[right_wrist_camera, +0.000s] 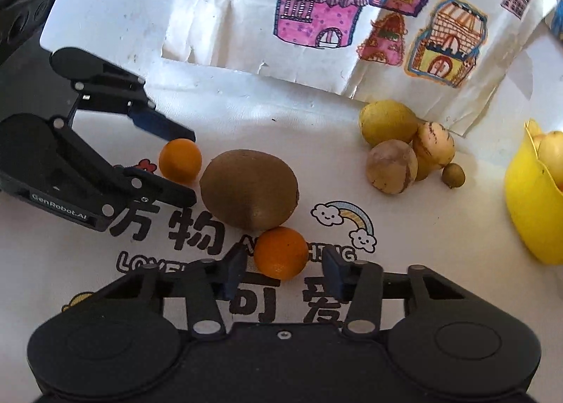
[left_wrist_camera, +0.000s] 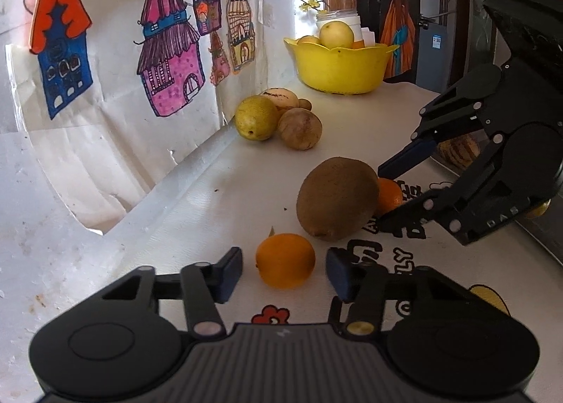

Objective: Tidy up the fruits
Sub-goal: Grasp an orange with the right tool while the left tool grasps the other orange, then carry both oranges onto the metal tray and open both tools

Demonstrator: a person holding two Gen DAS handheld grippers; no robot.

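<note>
Two small oranges flank a big brown kiwi (left_wrist_camera: 337,199) (right_wrist_camera: 250,188) on the printed white table. One orange (left_wrist_camera: 285,260) (right_wrist_camera: 180,160) lies between the blue pads of my left gripper (left_wrist_camera: 285,272) (right_wrist_camera: 179,163), with a narrow gap showing on each side. The other orange (right_wrist_camera: 279,251) (left_wrist_camera: 388,195) rests against the kiwi and sits between the fingers of my right gripper (right_wrist_camera: 285,272) (left_wrist_camera: 390,188); its left pad is nearly touching and its right pad stands clear. Both oranges rest on the table.
A yellow bowl (left_wrist_camera: 337,65) (right_wrist_camera: 527,199) holding pale fruit stands at the far end. A yellow-green fruit (left_wrist_camera: 256,118) (right_wrist_camera: 387,121), a brown round one (left_wrist_camera: 299,128) and a striped one (right_wrist_camera: 434,146) cluster by the wall of house drawings (left_wrist_camera: 169,61).
</note>
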